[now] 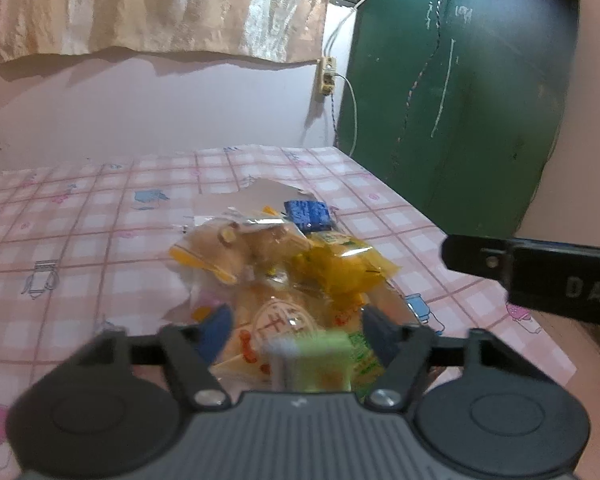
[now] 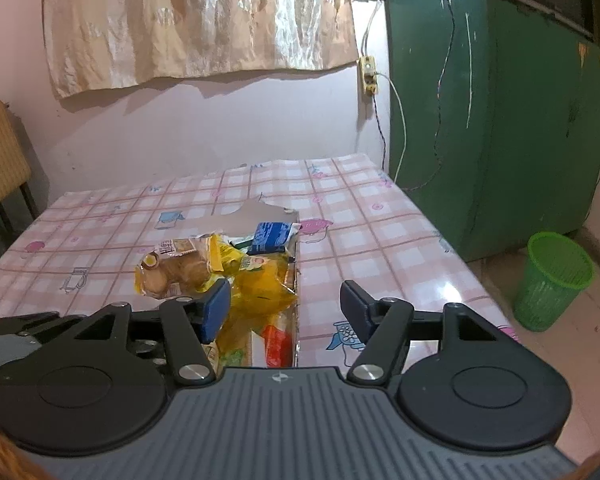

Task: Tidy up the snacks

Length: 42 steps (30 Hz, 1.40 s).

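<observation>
One heap of snack packets (image 1: 284, 264) sits mid-table on what looks like a shallow cardboard box (image 2: 266, 214) with a torn far flap, on the pink checked table (image 2: 380, 248).

Key relation: heap lies straight ahead of the left gripper (image 1: 296, 328), near end right between its jaws; from the right gripper (image 2: 284, 304) the heap is ahead and off to the left, its right jaw over bare cloth. Left is nearer and centred. Heap's long axis runs away from both cameras, near edge to far flap.

Jaws: left apart; a blurred pale green packet (image 1: 312, 360) sits in the gap close to the lens, contact with the pads cannot be told. Right apart, holding nothing; its left pad is just beside the yellow packet (image 2: 260, 292).

Count, as far as visible:
- 1 blue packet (image 2: 270, 238), far end, lying flat
- 1 clear bag of brown round biscuits (image 2: 172, 268), left side, tilted on top
- 1–2 yellow packets, middle, overlapping, can't split them
- 1 clear packet with red round print (image 1: 280, 320), near end
- 1 red-orange packet (image 2: 278, 344), near end
- 1 pale green packet

Roughly six or seven; lower ones hidden.

Off-table: 1 green basket (image 2: 552, 284) on the floor to the right, well apart.

Judgement: sorting is early, packets all piled together.
</observation>
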Each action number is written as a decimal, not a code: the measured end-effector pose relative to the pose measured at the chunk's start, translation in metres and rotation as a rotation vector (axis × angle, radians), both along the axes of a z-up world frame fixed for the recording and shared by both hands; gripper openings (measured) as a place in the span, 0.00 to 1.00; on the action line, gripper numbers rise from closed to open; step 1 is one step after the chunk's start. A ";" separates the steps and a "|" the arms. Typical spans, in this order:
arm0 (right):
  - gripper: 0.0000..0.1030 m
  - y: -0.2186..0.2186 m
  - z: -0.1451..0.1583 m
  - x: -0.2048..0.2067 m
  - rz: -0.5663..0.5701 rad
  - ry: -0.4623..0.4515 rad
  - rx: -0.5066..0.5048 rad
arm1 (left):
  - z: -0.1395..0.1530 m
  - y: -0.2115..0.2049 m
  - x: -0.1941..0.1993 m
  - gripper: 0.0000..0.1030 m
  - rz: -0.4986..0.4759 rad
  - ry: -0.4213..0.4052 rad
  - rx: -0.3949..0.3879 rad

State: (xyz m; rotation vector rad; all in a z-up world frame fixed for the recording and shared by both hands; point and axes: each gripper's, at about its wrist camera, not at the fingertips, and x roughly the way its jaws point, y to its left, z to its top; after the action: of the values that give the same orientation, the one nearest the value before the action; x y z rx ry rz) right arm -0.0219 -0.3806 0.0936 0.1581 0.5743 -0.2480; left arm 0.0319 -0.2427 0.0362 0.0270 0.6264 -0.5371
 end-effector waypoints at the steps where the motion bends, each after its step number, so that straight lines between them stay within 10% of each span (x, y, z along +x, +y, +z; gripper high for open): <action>1: 0.78 0.000 0.002 -0.003 0.000 -0.003 -0.002 | 0.001 0.001 -0.001 0.72 0.007 0.002 0.006; 9: 0.94 0.010 0.013 -0.029 -0.009 -0.026 0.003 | 0.027 0.024 -0.027 0.98 0.139 -0.045 0.075; 42: 1.00 0.045 -0.005 -0.085 0.068 0.033 0.011 | 0.041 0.058 -0.095 0.99 0.269 -0.117 0.151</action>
State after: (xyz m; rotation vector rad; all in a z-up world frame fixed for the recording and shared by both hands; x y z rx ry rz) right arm -0.1067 -0.3358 0.0884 0.1452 0.6127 -0.1819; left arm -0.0628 -0.1851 0.0769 0.1146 0.5452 -0.2260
